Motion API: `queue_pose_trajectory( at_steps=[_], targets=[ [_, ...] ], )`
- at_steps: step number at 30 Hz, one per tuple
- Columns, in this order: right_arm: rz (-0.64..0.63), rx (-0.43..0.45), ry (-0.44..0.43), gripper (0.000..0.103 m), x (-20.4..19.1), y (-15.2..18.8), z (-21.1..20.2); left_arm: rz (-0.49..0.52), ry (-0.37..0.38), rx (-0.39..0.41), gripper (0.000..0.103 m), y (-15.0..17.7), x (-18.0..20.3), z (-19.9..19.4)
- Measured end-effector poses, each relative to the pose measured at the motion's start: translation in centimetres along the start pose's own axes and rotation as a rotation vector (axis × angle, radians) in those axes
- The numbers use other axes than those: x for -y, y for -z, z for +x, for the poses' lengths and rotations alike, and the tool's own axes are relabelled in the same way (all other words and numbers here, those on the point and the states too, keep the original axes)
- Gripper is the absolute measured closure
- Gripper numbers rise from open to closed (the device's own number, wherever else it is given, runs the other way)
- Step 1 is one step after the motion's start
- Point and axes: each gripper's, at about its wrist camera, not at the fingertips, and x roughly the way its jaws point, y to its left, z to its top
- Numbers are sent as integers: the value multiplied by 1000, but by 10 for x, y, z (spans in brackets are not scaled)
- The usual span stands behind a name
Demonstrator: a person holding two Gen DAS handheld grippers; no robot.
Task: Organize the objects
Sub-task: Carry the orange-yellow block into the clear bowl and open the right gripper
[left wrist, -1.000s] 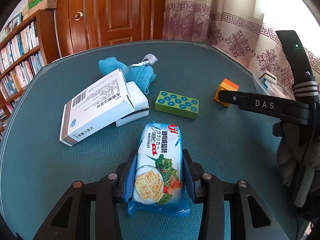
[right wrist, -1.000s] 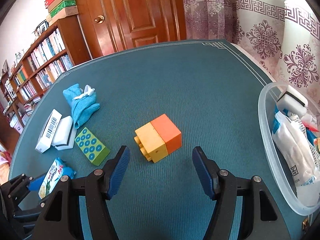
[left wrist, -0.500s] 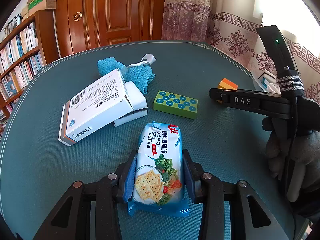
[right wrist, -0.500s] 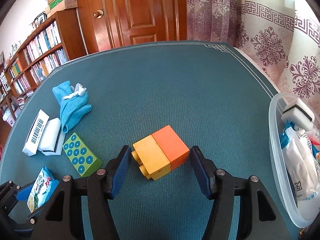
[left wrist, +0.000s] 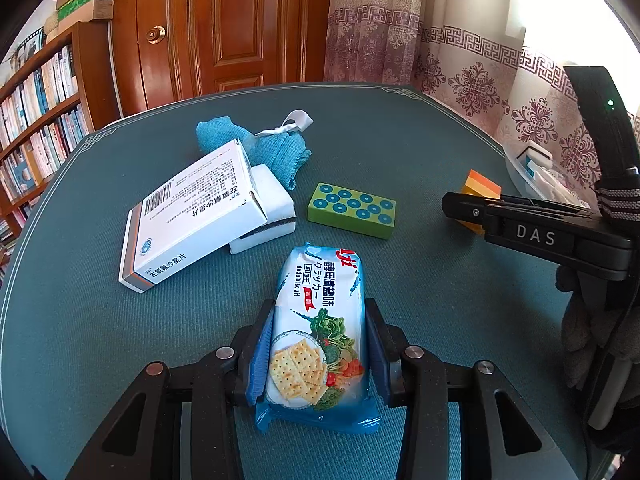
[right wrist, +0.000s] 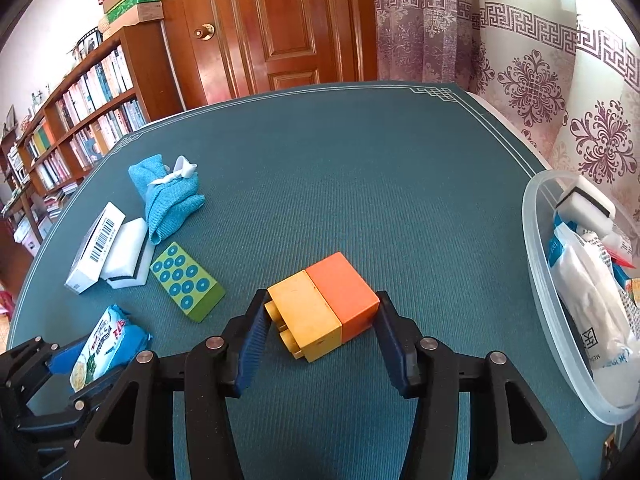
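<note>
The big green table [right wrist: 360, 168] holds everything. At its 3 o'clock edge sits my clear tub [right wrist: 536, 280], already half full of packets. At 9 o'clock lie the white box [right wrist: 94, 250], a white sponge [right wrist: 128, 250], a blue cloth [right wrist: 170, 196] and a green dotted block [right wrist: 186, 282].

My left gripper [left wrist: 316, 354] squeezes tight on the cracker pack [left wrist: 316, 332], which rests on the table at 6 o'clock. My right gripper [right wrist: 320, 330] has the yellow and orange block [right wrist: 324, 306] between its fingers, and both blue pads look pressed on its ends.

The two bricks could snap apart if I lift fast. The yellow end has bumpy studs, so my pad might slip there. My two hands are near each other, so swinging toward the tub could bump them. Squeezing harder could crush the crackers.
</note>
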Motion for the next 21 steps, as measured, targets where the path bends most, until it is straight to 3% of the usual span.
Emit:
queue_pose_trajectory(
  at_steps=[11, 21],
  targets=[
    [42, 84, 0, 50, 25, 12, -61, 29, 9, 15, 59, 0, 12, -6],
    [140, 163, 117, 50, 89, 20, -107, 39, 20, 10, 59, 0, 27, -14]
  ],
)
